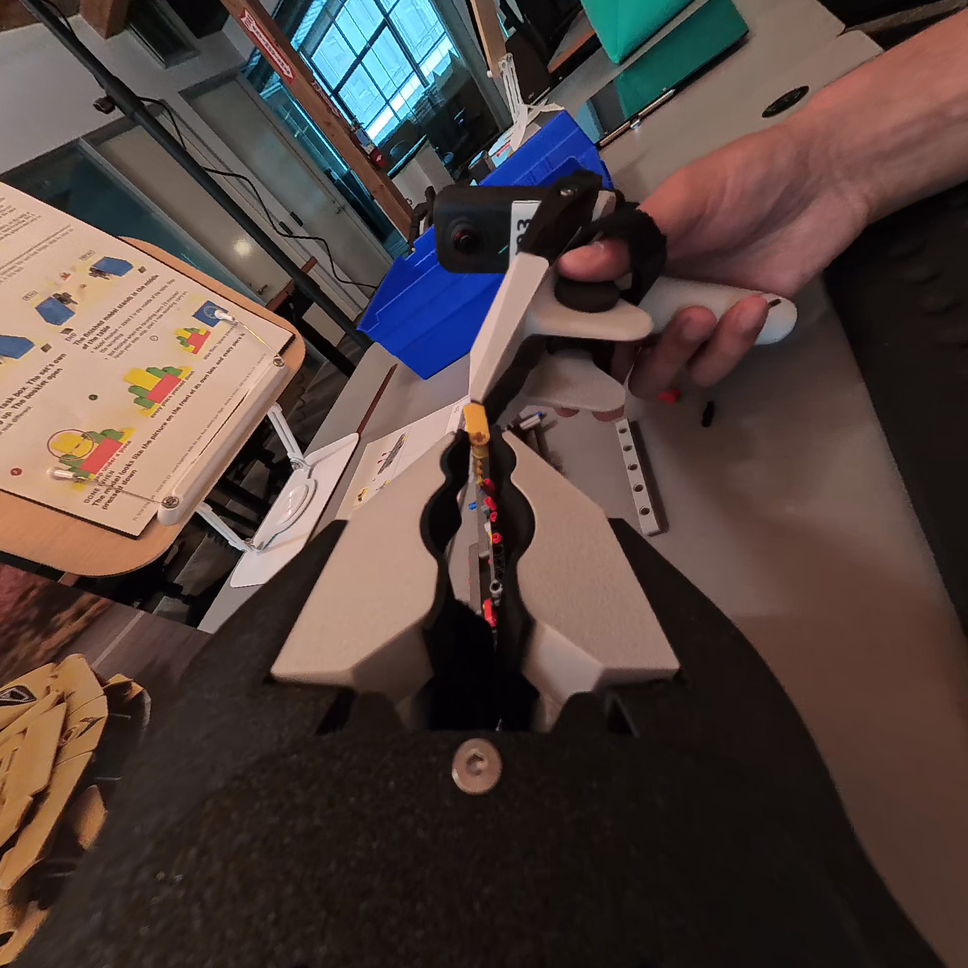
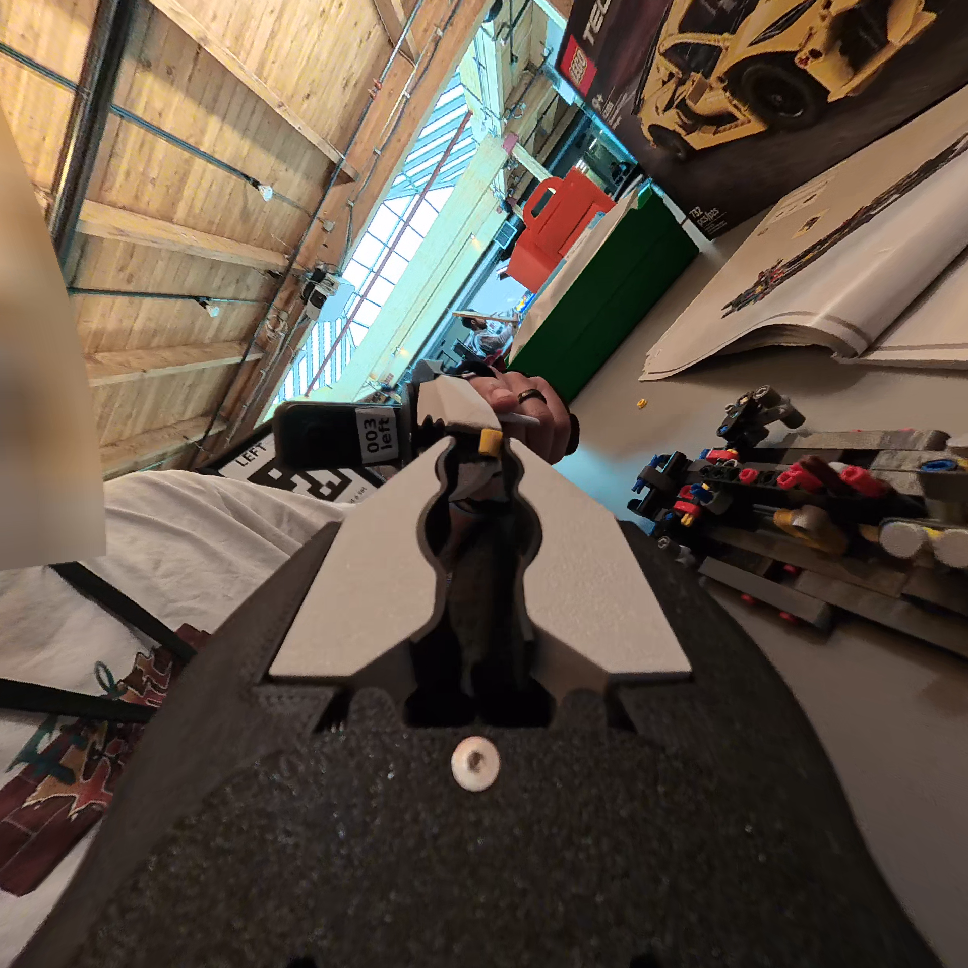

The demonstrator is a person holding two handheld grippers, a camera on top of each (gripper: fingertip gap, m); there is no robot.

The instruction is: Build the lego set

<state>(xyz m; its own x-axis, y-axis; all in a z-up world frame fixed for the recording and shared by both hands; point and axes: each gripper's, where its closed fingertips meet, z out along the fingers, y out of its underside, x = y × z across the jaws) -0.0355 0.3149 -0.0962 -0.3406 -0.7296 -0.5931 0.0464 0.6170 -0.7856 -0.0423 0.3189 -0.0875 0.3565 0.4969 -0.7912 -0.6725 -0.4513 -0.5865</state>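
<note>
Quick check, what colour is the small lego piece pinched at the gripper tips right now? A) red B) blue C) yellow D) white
C: a small yellow piece sits at the tips of the left gripper with the right gripper's tip meeting it from above, and the right wrist view shows the same yellow piece at the right gripper's tips.

Both wrist cameras face each other closely (tilted), sharing the small yellow piece (image 1: 475,423) between them.

Lego box (image 2: 733,68) cut off at top edge; chassis (image 2: 817,524) cropped right, blurred; yellow piece (image 2: 491,442) half hidden between fingertips.
</note>
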